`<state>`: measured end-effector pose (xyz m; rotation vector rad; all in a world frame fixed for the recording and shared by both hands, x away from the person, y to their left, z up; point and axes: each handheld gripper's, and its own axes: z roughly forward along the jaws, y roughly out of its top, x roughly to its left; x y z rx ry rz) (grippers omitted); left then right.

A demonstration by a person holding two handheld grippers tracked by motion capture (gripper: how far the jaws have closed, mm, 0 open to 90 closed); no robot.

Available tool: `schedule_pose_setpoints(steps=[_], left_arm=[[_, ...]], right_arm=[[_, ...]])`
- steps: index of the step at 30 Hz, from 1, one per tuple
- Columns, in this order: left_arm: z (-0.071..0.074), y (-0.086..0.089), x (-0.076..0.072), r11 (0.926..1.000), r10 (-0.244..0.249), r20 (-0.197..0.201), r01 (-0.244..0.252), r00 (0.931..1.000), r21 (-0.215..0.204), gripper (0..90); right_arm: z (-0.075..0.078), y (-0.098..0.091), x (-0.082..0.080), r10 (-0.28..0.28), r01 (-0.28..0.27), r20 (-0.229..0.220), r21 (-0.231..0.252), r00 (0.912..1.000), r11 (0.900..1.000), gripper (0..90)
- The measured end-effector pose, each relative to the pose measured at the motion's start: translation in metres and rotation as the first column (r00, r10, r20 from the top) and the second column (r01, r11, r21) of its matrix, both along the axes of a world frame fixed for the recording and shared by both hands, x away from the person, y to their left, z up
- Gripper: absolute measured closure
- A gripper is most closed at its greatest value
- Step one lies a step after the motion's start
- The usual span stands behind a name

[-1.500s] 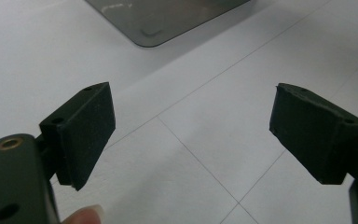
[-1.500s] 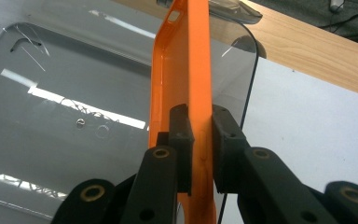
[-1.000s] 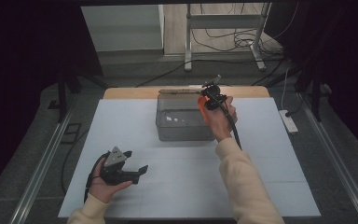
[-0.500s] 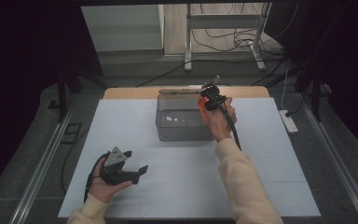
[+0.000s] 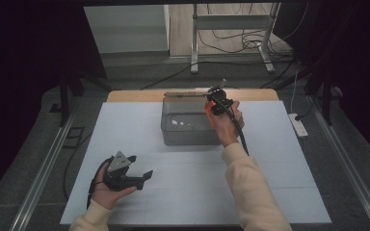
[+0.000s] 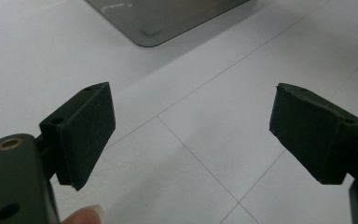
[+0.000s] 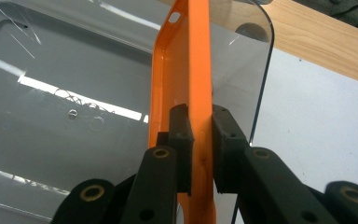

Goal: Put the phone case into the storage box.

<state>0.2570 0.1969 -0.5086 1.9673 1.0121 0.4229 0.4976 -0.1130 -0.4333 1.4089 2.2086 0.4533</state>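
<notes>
Pads (image 7: pixel 182 140) of the right gripper (image 7: pixel 200 140) pinch a thin orange plastic phone case (image 7: pixel 189 70) held edge-on over the right end of a clear grey plastic box (image 5: pixel 190 127), just inside its wall. The left gripper (image 6: pixel 191 135) rests with jaws spread wide above the white table sheet (image 5: pixel 183 192), well apart from the box.

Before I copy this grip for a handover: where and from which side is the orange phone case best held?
Take the orange phone case by its flat back panel near one end, jaws closing across its thin wall from both faces. It stands on edge over the clear box, so the panel offers two parallel faces. The right gripper grips it that way; the left gripper is open and free.
</notes>
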Motion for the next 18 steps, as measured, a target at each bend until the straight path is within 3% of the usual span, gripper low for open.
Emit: schedule_pose_setpoints(steps=[18], left_arm=[[-0.0002,-0.0001,0.0001,1.0000,0.000,0.000,0.000,1.0000,0.000,14.0]], right_arm=[[-0.0046,0.0003,0.0002,-0.002,0.002,-0.014,-0.006,0.9999,1.0000,80.2]])
